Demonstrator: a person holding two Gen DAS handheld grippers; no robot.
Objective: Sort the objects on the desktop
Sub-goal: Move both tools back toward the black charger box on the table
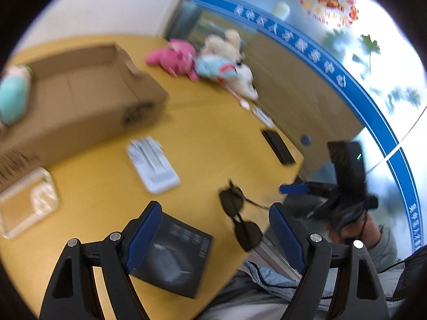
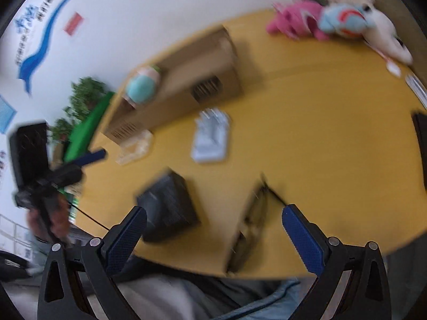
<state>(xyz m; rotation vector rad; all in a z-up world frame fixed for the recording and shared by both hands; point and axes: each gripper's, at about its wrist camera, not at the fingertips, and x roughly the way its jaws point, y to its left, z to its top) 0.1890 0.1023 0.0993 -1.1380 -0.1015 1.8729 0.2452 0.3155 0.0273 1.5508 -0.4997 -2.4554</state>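
While both frames smear with blur, we can pick out the sunglasses lying at the near edge of the yellow table, lenses flat on the wood, their long axis running from the table's front edge inward, with one thin temple arm sticking off to the side. Our left gripper hovers above that edge with its blue pads spread wide and nothing between them; the dark box lies under its left finger, just beside the glasses. Our right gripper hangs open too, the sunglasses showing between its fingers, though we cannot tell whether anything touches. Further in, a pale flat packet lies alone in the middle, and a slim black bar lies near the right-hand edge. At the far left stands the open cardboard box, with a teal plush at its far end; whether that toy is inside or only beside it, we cannot say. Next to the carton's near corner is a clear plastic container with something pale in it, too blurred to name. At the back a heap of plush toys, pink, light blue and cream, rests against the partition.
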